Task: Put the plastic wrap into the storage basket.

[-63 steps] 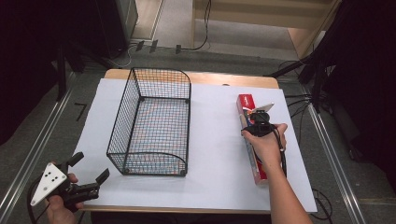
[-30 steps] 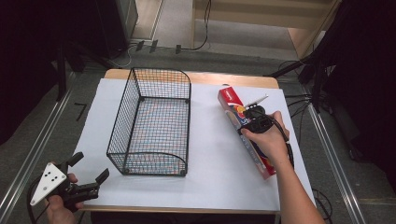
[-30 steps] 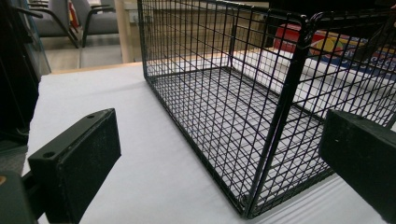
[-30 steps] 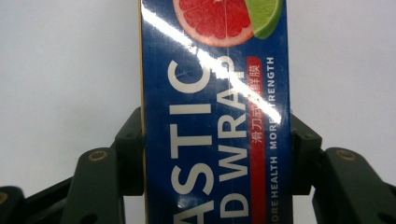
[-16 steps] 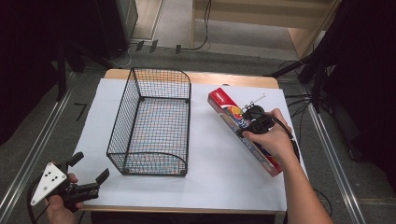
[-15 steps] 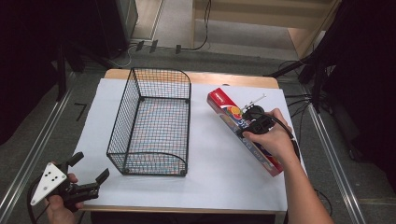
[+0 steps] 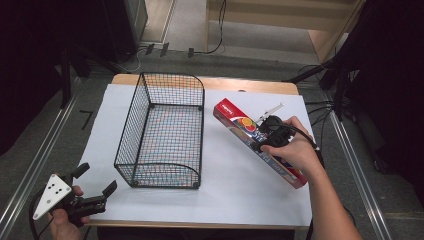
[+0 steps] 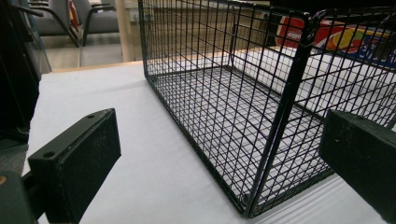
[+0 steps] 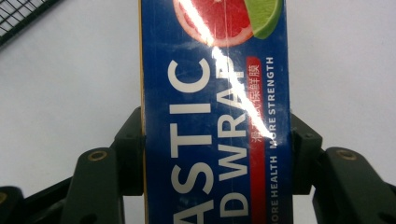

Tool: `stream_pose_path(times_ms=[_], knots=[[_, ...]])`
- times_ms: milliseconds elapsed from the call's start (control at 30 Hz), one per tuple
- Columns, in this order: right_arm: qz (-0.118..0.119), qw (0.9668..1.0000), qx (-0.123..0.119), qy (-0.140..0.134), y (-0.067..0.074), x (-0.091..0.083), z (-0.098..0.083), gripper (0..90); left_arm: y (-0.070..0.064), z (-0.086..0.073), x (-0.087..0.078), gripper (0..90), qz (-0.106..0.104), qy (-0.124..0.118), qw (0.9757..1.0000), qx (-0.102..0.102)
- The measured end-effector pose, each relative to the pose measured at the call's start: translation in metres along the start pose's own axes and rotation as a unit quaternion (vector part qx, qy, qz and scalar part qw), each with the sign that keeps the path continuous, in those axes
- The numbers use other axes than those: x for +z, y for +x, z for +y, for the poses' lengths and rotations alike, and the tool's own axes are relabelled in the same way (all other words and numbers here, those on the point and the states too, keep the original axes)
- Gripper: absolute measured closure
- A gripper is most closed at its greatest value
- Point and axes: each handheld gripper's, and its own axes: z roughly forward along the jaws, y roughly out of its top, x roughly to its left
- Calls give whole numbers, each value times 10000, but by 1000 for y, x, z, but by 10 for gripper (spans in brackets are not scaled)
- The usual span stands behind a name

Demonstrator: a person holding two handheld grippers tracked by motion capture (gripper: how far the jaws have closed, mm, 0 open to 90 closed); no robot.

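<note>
Standing on the table: one wire basket, one plastic-wrap box.

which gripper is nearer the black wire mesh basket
Left. The left gripper sits open just off the black wire mesh basket's near left corner, not touching. The right gripper is farther off to its right, shut on the plastic wrap box.

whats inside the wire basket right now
Nothing: through the mesh of the wire basket only its bare wire floor and the white sheet below show. The plastic wrap box sits outside, beside it.
</note>
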Motion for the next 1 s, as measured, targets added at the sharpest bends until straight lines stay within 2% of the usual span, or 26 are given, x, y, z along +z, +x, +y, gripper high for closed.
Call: stream_pose_path(times_ms=[100,533,1000], knots=[[48,10000,-21,-47,2,-3,2,408,-1,0,0,0,4,-2,10000,-7],[-1,9997,-195,-179,14,-14,18,409,0,0,0,0,-2,-23,10000,-7],[87,9984,-471,-296,37,-20,40,409,1,0,-1,0,-9,-12,10000,-2]])
